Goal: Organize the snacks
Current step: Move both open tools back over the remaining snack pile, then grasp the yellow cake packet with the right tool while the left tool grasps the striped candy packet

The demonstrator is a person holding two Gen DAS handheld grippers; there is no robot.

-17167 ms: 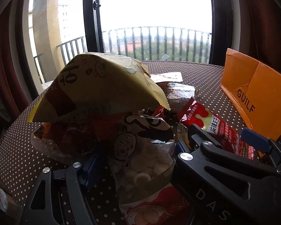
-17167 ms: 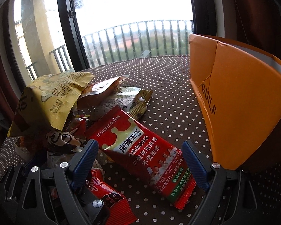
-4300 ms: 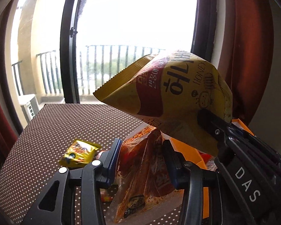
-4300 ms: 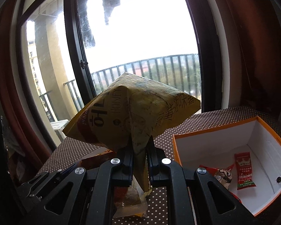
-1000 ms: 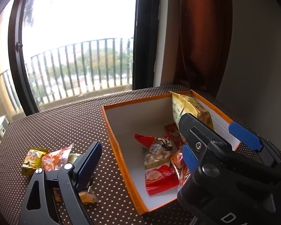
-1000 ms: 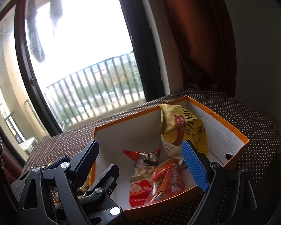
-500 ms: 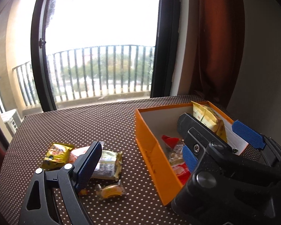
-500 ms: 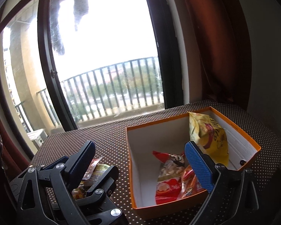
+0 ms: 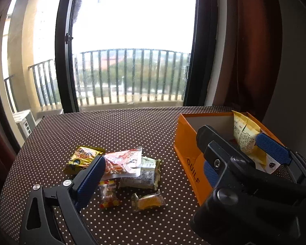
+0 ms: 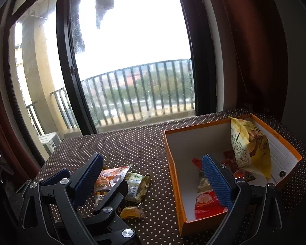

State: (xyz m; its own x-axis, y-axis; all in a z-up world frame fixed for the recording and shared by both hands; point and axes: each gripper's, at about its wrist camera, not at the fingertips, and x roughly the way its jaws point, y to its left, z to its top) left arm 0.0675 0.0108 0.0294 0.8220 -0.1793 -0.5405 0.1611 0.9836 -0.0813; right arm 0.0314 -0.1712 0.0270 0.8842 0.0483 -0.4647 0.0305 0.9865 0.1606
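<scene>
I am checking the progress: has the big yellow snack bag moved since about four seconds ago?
Yes. The big yellow snack bag was clamped above the table; now it stands inside the orange box, against its far right wall.

In the left wrist view the right gripper (image 9: 240,159) hides most of the box (image 9: 185,140) interior; print on the loose packets (image 9: 130,167) is too small to read

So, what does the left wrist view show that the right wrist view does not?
Only the left wrist view shows the small yellow packet at the far left of the loose pile and the GUILF print on the box side. Only the right wrist view shows the box floor with the red packets. Both show the orange box, the big yellow bag leaning inside, and the dotted table.
</scene>
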